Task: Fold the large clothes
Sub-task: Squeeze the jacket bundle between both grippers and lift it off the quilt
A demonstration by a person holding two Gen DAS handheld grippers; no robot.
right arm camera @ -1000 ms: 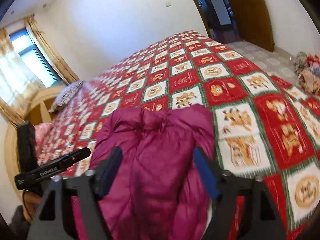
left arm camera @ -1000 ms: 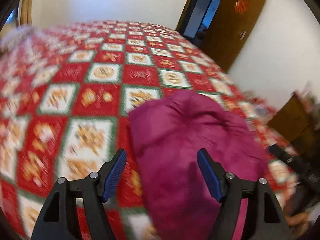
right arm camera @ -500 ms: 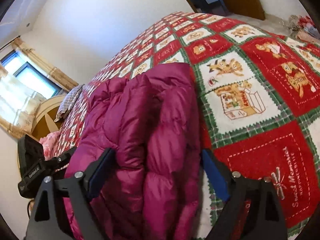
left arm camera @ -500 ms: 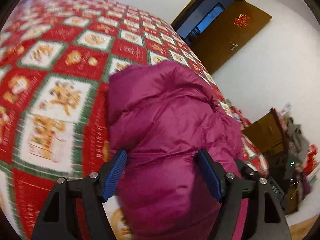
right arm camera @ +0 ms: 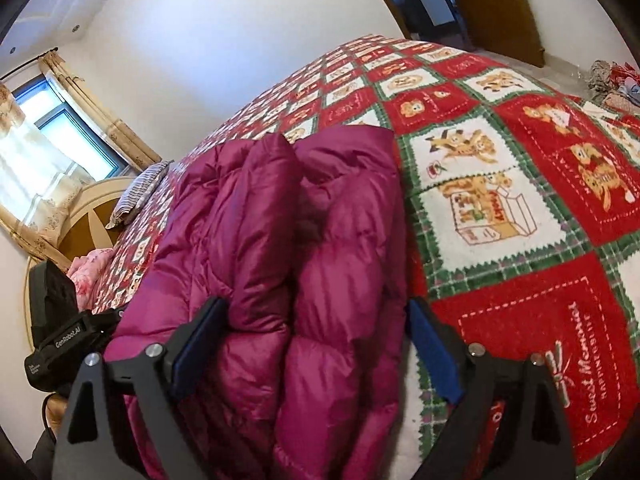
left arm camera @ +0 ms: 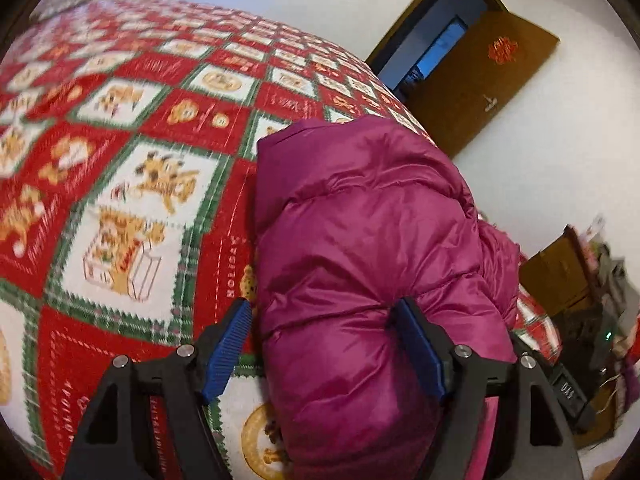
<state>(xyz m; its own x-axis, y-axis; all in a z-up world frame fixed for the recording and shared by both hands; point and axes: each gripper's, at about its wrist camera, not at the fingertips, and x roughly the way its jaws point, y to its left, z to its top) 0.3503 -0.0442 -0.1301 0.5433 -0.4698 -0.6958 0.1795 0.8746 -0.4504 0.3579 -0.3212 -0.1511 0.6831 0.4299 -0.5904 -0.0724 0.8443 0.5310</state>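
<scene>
A magenta puffer jacket (left arm camera: 360,240) lies folded in a thick bundle on the bed's red, white and green Christmas quilt (left arm camera: 120,208). My left gripper (left arm camera: 326,350) is open, its blue-padded fingers set wide around one end of the bundle. My right gripper (right arm camera: 316,354) is open too and straddles the jacket (right arm camera: 280,240) from the opposite side. The left gripper's body shows at the left of the right wrist view (right arm camera: 60,344). The jacket's underside is hidden.
The quilt (right arm camera: 520,184) covers the whole bed. A striped pillow (right arm camera: 138,196) and wooden headboard (right arm camera: 86,220) are near the window. An open brown door (left arm camera: 484,76) is beyond the bed. A dark cabinet (left arm camera: 560,272) with clutter stands at the right.
Both grippers have moved in close over the folded jacket and now straddle it. Both stay open.
</scene>
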